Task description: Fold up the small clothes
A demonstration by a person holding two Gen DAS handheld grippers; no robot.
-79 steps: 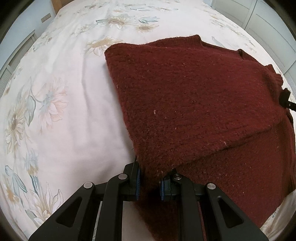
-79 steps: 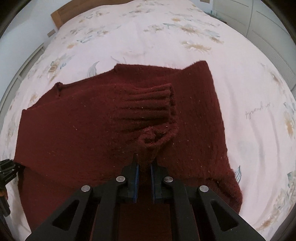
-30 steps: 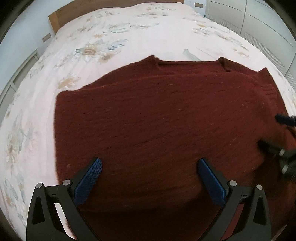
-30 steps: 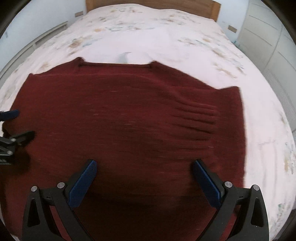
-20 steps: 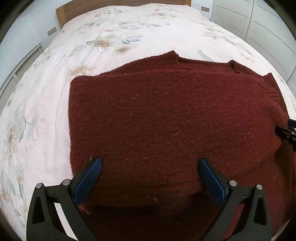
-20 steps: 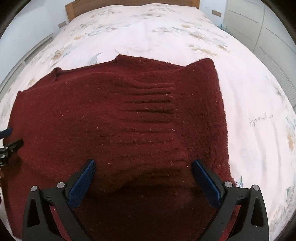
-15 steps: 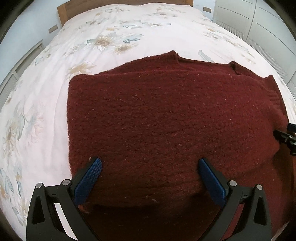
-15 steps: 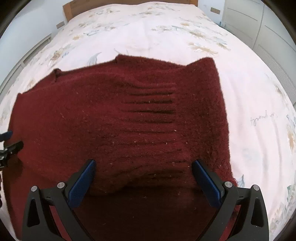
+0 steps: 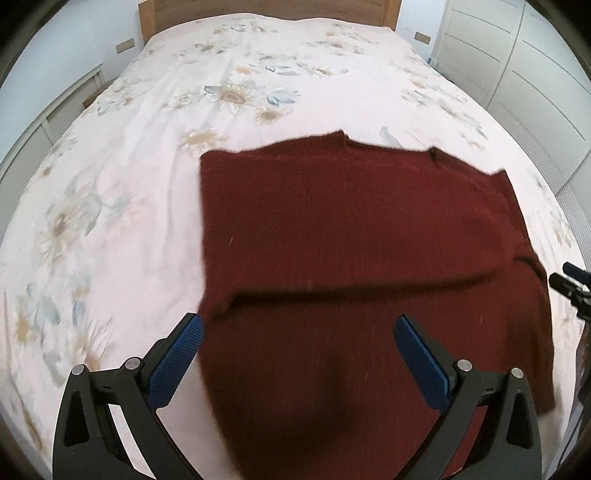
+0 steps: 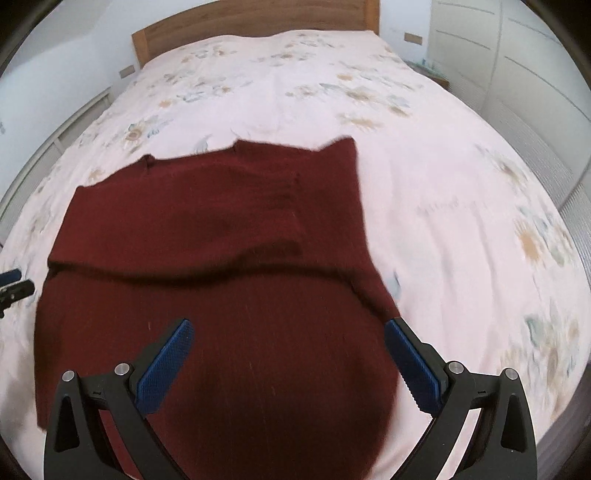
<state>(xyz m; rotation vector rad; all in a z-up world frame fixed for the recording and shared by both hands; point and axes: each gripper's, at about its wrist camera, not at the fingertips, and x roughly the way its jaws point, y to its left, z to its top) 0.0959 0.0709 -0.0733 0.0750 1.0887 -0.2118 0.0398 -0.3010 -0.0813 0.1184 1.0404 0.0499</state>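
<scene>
A: Where is the sweater (image 9: pixel 354 236) sitting?

B: It is lying flat on the bed (image 9: pixel 140 155), toward the near end of the floral cover, with its neckline pointing to the far side, toward the wooden headboard (image 10: pixel 255 22). A fold edge is running across it from left to right, so a far layer is lying over the near part.

A: What is the left gripper (image 9: pixel 299 354) doing?

B: It is hovering over the near half of the garment with its fingers (image 9: pixel 177 356) spread wide apart, gripping nothing. Its left blue pad is sitting just past the sweater's left edge, over the bed cover; the other pad is over the wool.

A: And the right gripper (image 10: pixel 288 356)?

B: It is also standing wide open and is holding nothing. Its fingers (image 10: pixel 164 363) are straddling the near right part of the sweater, the right pad being just beside the garment's right edge.

A: Are the grippers touching the cloth?

B: I cannot be telling that for sure; both views are blurred, and the near cloth is looking dark, possibly in shadow.

A: Is each gripper showing in the other's camera?

B: Yes, each is peeking in at the frame edge, beside the sweater's side. White cabinet doors (image 9: pixel 517 62) are standing to the right of the bed.
</scene>
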